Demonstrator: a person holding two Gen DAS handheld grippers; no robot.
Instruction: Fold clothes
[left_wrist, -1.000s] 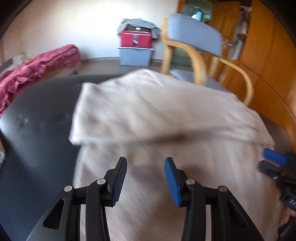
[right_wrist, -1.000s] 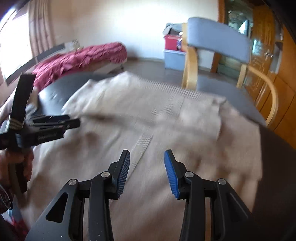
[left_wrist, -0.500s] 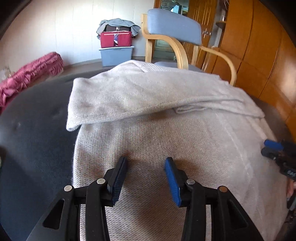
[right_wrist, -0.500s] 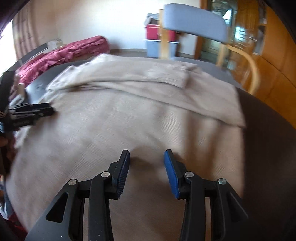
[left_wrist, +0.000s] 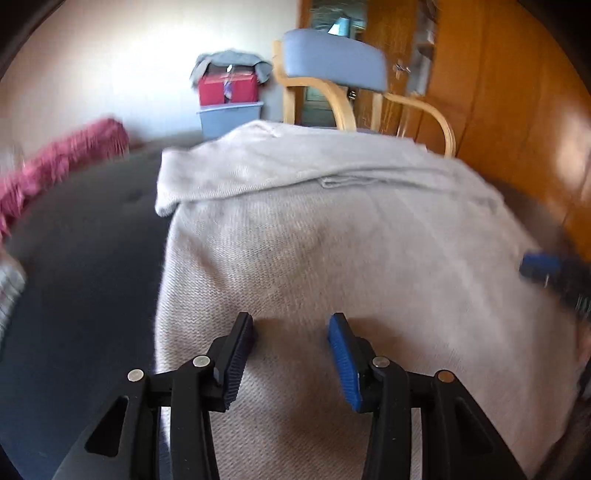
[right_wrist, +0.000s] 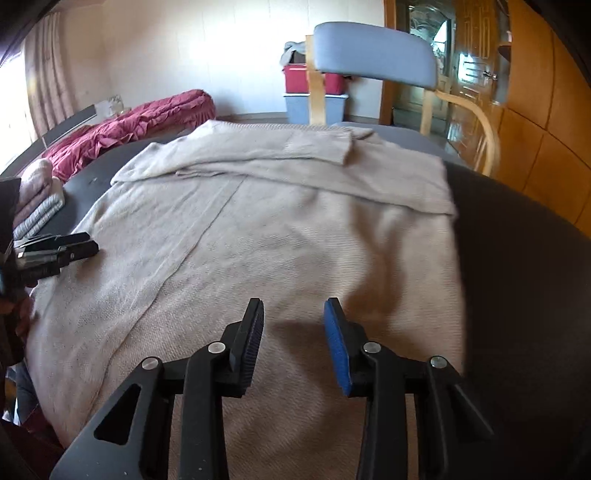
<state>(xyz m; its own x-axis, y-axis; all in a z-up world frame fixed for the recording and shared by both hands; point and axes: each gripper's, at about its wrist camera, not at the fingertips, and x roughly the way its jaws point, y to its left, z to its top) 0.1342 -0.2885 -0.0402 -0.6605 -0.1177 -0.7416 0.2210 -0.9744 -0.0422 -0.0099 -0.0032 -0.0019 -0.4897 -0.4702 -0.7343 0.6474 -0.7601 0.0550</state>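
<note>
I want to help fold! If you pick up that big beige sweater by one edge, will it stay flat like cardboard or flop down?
The beige sweater would probably flop: its sleeves already lie folded across it in soft creases. It looks like loose knit, so it likely sags and stretches where pinched. On the smooth dark table it may slide or bunch if pushed.

Both views are fisheye cameras, each riding on a hand-held gripper and looking forward and steeply down along its own two fingers, close above the beige sweater (left_wrist: 332, 229) spread on the dark tabletop (left_wrist: 81, 258).

The left wrist view sits over the sweater's left part near the tabletop's near edge, facing the far edge. The right wrist view sits further right, over the same near edge, facing the same way.

They share the sweater's folded far part, the blue chair (right_wrist: 373, 55) beyond the far edge, the red box (left_wrist: 227, 86) and the crimson blanket (right_wrist: 147, 118). Each also catches the other gripper at its side margin.
</note>
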